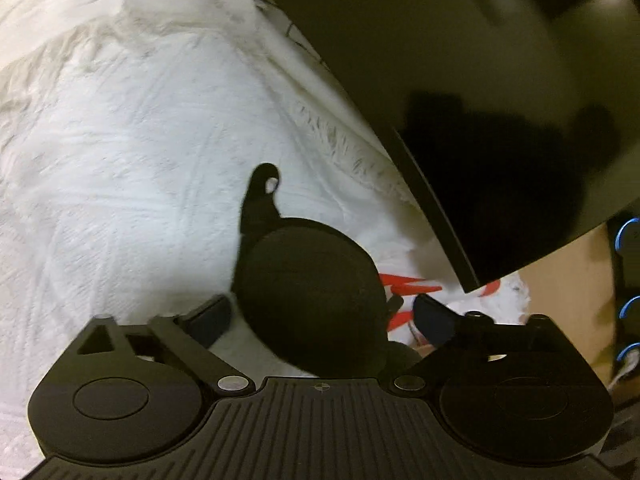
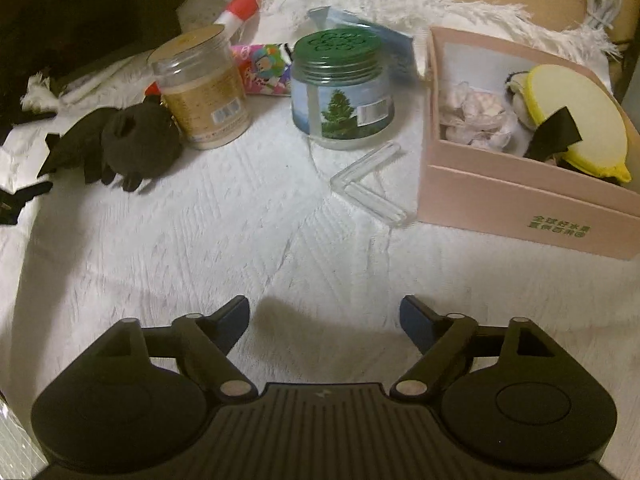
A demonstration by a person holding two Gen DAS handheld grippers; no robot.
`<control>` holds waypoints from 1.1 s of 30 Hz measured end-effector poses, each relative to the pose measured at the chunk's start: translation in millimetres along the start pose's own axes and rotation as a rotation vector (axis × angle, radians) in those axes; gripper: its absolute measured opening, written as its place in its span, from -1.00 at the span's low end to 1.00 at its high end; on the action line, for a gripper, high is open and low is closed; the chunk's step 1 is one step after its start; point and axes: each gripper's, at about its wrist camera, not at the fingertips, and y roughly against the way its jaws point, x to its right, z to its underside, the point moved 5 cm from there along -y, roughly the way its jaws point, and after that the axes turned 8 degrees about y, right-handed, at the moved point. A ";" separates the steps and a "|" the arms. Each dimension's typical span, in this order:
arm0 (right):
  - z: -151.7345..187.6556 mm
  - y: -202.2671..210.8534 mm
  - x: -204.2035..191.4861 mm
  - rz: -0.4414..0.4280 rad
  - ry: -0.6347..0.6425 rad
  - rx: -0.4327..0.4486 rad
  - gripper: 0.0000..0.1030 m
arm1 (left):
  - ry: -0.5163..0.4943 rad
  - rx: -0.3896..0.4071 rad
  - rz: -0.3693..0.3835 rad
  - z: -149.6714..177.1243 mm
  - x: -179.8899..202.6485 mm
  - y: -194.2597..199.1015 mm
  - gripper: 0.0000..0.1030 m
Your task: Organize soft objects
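Observation:
In the left wrist view my left gripper (image 1: pixel 320 312) is shut on a round black soft pad (image 1: pixel 308 296) with a small looped tab, held above the white cloth (image 1: pixel 120 160). In the right wrist view my right gripper (image 2: pixel 324 316) is open and empty above the white cloth (image 2: pixel 200 248). A pink box (image 2: pixel 500 196) at the right holds a yellow-rimmed round pad (image 2: pixel 576 120) and a pale pink fluffy item (image 2: pixel 476 120). A black plush toy (image 2: pixel 120 148) lies at the left. A white and red soft item (image 2: pixel 240 12) lies at the back.
A clear jar with beige contents (image 2: pixel 204 92) and a green-lidded jar with a tree label (image 2: pixel 340 92) stand mid-cloth. A colourful packet (image 2: pixel 264 68) lies behind them. Clear plastic corner pieces (image 2: pixel 368 188) lie near the box. A dark panel (image 1: pixel 480 80) looms at the right of the left wrist view.

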 end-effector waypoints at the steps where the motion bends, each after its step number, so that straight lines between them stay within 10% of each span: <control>1: 0.9 0.1 -0.2 0.001 0.007 0.002 0.71 | -0.011 0.003 -0.008 0.8 2.4 -0.9 0.97; 6: 5.8 -2.7 -6.5 -0.025 0.036 0.008 1.00 | -0.046 0.055 -0.070 10.6 12.9 -7.1 0.88; 11: 7.7 -3.2 -10.0 -0.010 0.070 0.013 1.00 | 0.043 0.108 -0.072 9.5 8.8 6.0 0.16; 20: 6.4 -2.6 -6.2 -0.054 0.079 -0.001 1.00 | 0.023 0.139 -0.008 4.4 38.4 -3.1 0.08; 22: 7.1 -2.8 -7.1 -0.060 0.105 0.001 1.00 | 0.009 0.159 -0.027 -0.2 42.2 -12.6 -0.50; 24: 7.3 -1.3 -7.8 -0.053 0.120 0.004 0.92 | -0.003 0.166 -0.047 -2.7 43.8 -20.7 -0.61; 33: -52.2 35.0 -74.4 0.062 0.528 0.280 0.77 | -0.184 0.091 0.011 -7.8 54.0 -30.6 -0.75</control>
